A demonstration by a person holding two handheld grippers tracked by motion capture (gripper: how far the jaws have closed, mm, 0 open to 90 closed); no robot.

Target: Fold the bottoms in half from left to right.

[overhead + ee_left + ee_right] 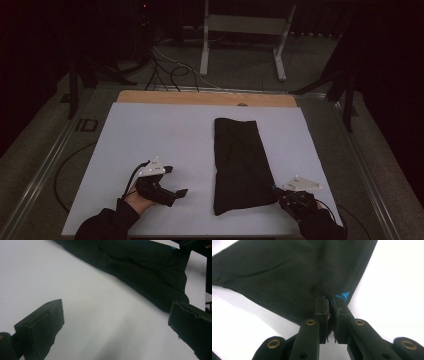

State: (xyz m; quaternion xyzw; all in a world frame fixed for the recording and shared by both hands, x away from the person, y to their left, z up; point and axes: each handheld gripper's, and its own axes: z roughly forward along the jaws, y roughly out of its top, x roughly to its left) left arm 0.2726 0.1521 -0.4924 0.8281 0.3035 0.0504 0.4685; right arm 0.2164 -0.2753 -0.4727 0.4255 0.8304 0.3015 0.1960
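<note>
A black cloth [240, 160], folded into a long strip, lies on the white table cover [150, 130], right of centre. My right gripper [276, 189] is at the strip's near right corner. In the right gripper view its jaws [329, 302] are shut on the cloth's edge [287, 272], beside a small blue mark [343, 296]. My left gripper [177, 181] rests on the cover to the left of the cloth, apart from it. It stands wide open [115, 320] with bare cover between its fingers and the cloth [145, 267] lying beyond them.
The table's far wooden edge [200, 97] shows past the white cover. Metal rails [45, 165] run along both sides. On the floor behind are loose cables [170, 70] and a white stand [245, 30]. The surroundings are dark.
</note>
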